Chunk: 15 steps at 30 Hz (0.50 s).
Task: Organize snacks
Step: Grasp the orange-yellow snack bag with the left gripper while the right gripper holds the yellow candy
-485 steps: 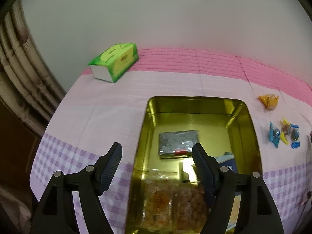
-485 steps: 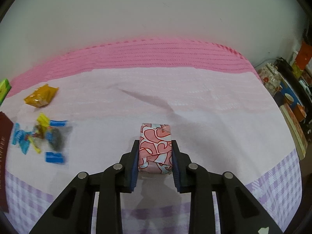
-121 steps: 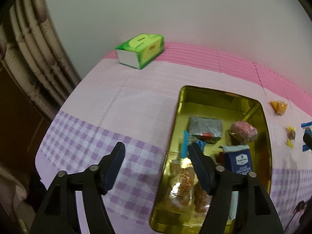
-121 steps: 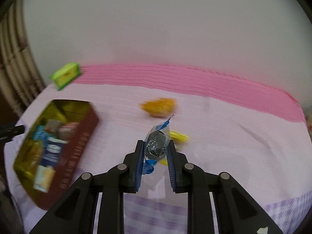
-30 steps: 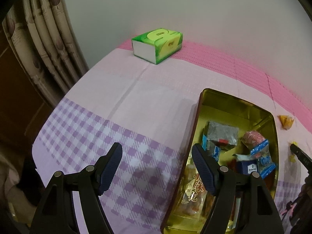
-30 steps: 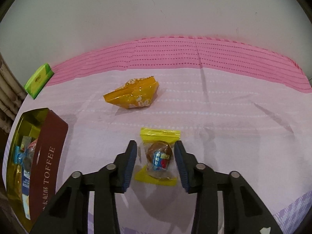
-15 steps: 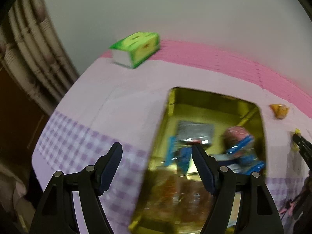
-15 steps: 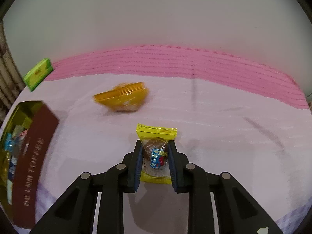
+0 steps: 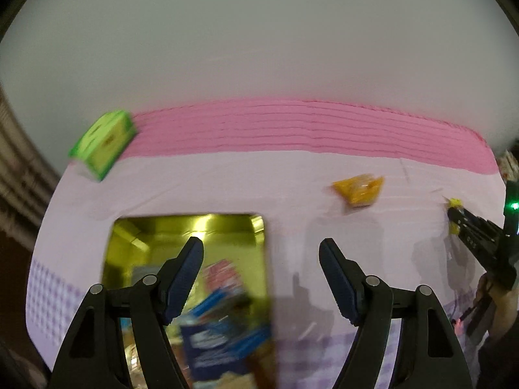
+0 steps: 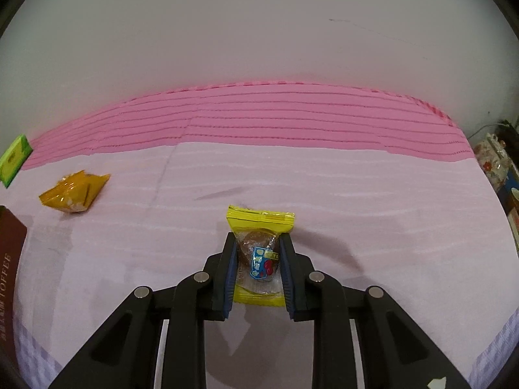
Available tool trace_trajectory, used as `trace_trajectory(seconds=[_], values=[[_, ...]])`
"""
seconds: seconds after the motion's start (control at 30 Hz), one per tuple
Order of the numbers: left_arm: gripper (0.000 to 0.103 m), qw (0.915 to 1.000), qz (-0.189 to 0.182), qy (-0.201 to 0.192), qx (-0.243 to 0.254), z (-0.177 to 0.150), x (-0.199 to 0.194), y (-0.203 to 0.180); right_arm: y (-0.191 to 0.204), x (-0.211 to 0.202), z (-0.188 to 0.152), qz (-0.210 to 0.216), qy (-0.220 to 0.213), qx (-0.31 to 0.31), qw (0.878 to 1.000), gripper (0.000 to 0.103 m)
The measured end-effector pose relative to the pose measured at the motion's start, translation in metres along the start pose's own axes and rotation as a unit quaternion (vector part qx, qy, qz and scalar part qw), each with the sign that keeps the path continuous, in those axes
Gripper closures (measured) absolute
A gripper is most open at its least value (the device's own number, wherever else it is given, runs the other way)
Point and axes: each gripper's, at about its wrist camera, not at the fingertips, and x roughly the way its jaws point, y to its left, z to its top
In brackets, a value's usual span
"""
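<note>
Yellow-edged candy packet (image 10: 259, 253) sits clamped between the right gripper (image 10: 258, 272) jaws, the pick made (left gripper (image 9: 261, 278) jaws apart, empty), so next comes carrying it left into the gold toffee tin (image 9: 136, 243).

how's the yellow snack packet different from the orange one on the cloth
The yellow snack packet is clamped between the right tongs; the orange packet lies free on the cloth, far to the left. The yellow one has a clear window showing a brown sweet and a blue label; the orange one is opaque and crumpled. Both are small sealed wrappers outside the tin.
</note>
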Motion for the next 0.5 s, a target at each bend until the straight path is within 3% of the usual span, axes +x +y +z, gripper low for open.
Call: trace_trajectory(seconds=[0.5], values=[[0.029, 0.9954, -0.068, 0.028, 0.062, 0.030, 0.061, -0.076, -0.010, 0.000, -0.002, 0.024, -0.001, 0.018, 1.000, 0.080]])
